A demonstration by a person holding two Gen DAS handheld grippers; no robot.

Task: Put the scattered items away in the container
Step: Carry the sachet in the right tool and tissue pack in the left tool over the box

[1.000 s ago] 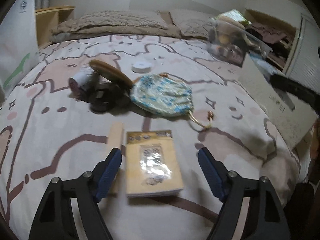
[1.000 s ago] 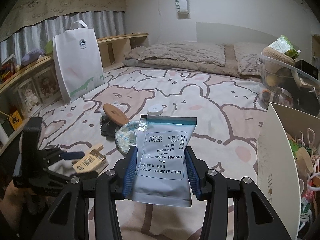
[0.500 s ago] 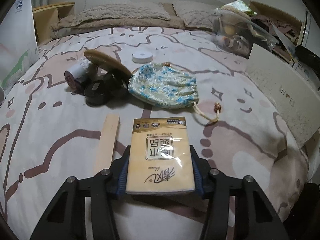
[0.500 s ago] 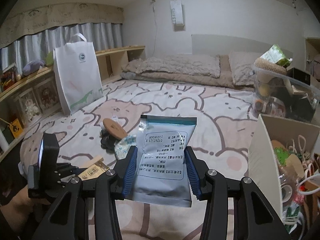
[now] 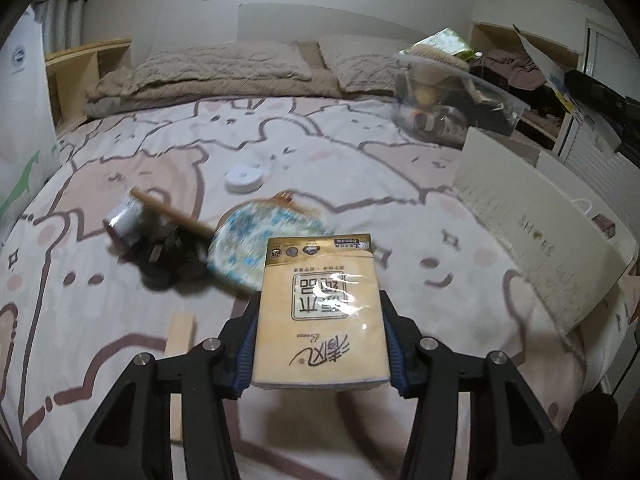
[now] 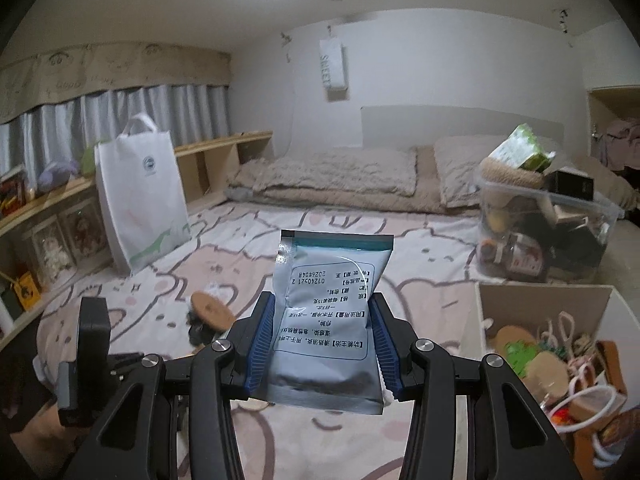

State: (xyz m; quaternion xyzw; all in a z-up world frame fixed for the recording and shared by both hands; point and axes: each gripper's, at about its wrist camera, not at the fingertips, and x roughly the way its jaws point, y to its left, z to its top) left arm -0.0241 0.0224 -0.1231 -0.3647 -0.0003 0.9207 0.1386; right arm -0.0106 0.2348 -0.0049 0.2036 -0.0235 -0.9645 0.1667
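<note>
Both grippers are loaded and mid-carry: the left gripper (image 5: 320,344) clamps a yellow tissue pack (image 5: 322,312) clear of the bedspread (image 5: 360,152), and the right gripper (image 6: 322,344) pinches a pale blue sachet (image 6: 330,320). The white box (image 6: 540,300) stands to the right, already part full. Next, each item likely needs carrying over its rim before the jaws let go.

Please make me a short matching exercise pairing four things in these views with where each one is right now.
1 tissue pack
2 medicine sachet
3 round white disc
4 white tote bag

A standing on the bed by the shelf
B lying flat on the bedspread
C clamped in the right gripper
D clamped in the left gripper

Pairs: 1-D, 2-C, 3-B, 4-A
</note>
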